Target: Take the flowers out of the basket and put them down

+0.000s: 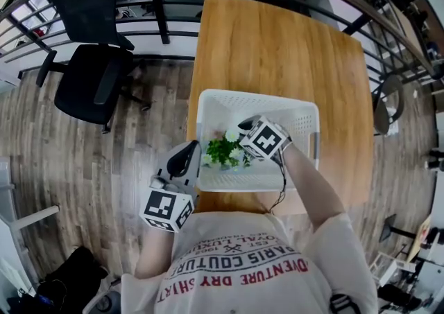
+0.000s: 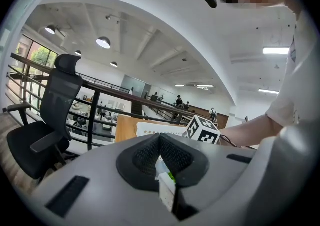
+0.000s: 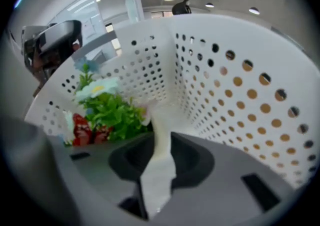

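Observation:
A white perforated basket (image 1: 258, 100) stands at the near end of the wooden table (image 1: 277, 42). The flowers (image 1: 223, 151), green leaves with white and red blooms, lie in its front left corner. My right gripper (image 1: 244, 127) is down inside the basket just right of them. In the right gripper view its jaws (image 3: 160, 140) stand open with only the basket wall (image 3: 240, 80) showing between them, and the flowers (image 3: 107, 113) lie to the left, apart from the pads. My left gripper (image 1: 184, 161) hangs outside the basket's left wall, and its jaws (image 2: 160, 142) look shut.
A black office chair (image 1: 90, 70) stands on the wood floor left of the table. A dark metal railing (image 1: 139, 1) runs behind the table and curves round on the right. The far half of the tabletop is bare wood.

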Demonstrator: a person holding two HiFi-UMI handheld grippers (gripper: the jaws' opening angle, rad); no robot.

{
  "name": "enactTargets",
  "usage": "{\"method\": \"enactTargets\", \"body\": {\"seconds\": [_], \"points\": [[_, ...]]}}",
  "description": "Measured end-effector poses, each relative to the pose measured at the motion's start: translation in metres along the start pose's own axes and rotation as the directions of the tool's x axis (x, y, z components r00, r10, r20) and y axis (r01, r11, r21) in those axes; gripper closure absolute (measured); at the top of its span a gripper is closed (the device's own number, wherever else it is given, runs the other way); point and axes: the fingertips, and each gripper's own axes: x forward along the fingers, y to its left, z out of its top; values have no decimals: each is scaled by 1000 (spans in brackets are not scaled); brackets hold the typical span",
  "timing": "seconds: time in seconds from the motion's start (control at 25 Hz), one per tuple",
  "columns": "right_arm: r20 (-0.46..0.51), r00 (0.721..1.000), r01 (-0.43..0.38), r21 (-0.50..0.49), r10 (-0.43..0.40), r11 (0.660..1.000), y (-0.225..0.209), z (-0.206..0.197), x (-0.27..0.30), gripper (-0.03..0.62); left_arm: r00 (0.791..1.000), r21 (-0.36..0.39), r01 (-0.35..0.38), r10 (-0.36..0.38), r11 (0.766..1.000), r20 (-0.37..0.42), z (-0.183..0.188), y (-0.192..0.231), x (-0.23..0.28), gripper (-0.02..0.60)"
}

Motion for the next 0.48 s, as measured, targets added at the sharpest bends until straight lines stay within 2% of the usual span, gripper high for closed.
{"method": "enactTargets", "body": {"seconds": [0.24, 0.48], "points": [[-75, 997, -18, -12, 17, 1000, 3, -6, 15, 473, 1000, -11, 17, -17, 1000, -6, -6, 3, 5, 555], [-133, 990, -49, 54, 55, 997, 4, -7, 24, 494, 1000, -26, 14, -15, 1000, -13, -8, 8, 6, 555]]}}
